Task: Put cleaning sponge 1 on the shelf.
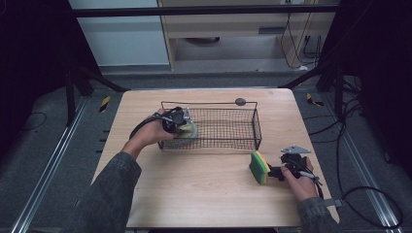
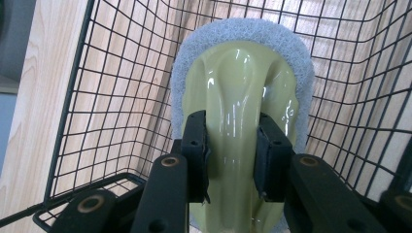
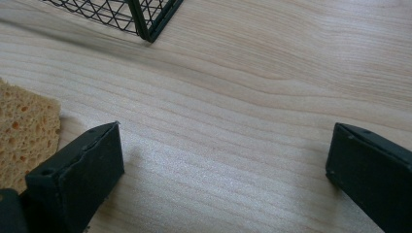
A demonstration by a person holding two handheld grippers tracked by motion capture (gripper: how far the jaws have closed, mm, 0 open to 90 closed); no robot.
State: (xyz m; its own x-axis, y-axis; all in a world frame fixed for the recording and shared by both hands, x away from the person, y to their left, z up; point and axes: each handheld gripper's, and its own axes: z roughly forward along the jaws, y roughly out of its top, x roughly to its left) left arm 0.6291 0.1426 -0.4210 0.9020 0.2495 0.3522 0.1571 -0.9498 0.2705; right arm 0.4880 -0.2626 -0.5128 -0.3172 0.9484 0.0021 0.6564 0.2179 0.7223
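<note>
From the high view, the left gripper [image 1: 180,127] is down at the left end of the black wire basket [image 1: 228,127] on the pale wooden surface [image 1: 204,179], carrying a pale green plastic scrubber with a grey pad [image 1: 188,130] just inside the basket wall. Over on the right, the right gripper [image 1: 277,172] rests low beside a yellow and green sponge [image 1: 260,167] standing on edge.

Left gripper view: the fingers [image 2: 195,155] are clamped on the scrubber's [image 2: 238,82] glossy green handle, one on each side, grey pad rim beyond them, basket mesh [image 2: 116,97] behind.

Right gripper view: fingers [image 3: 80,170] wide apart over bare wood [image 3: 233,111], the sponge's [image 3: 24,136] yellow face just outside one finger, a basket corner [image 3: 145,19] farther off.
</note>
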